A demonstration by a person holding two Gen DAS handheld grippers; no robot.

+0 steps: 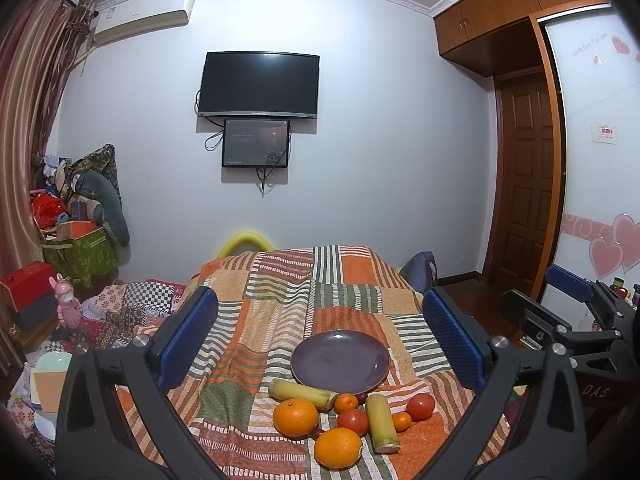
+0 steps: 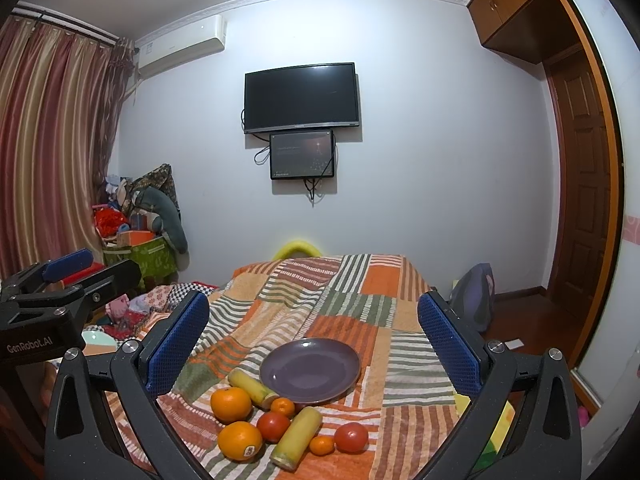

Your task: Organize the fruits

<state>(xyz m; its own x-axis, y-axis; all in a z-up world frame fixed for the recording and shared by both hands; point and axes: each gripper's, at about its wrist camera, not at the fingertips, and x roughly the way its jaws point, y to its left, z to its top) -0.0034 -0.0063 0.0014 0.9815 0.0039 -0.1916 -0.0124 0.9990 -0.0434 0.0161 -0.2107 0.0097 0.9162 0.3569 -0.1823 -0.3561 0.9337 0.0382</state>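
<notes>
Left wrist view shows my left hand-held gripper wide open, holding nothing. My right hand-held gripper is wide open and empty too. Both hang above the striped blanket.

I think I am at the very start. The purple plate sits empty in the lower middle of the frame. The fruits lie in a bunch just below it: a big orange, a tomato and a yellow-green stalk piece, some touching.

Next I should go down and pick one fruit from the outside of the bunch, so I do not bump the others.

There is lots of open blanket above the plate. The blanket's edge drops off at the right of the frame, so round fruit could roll away there.
</notes>
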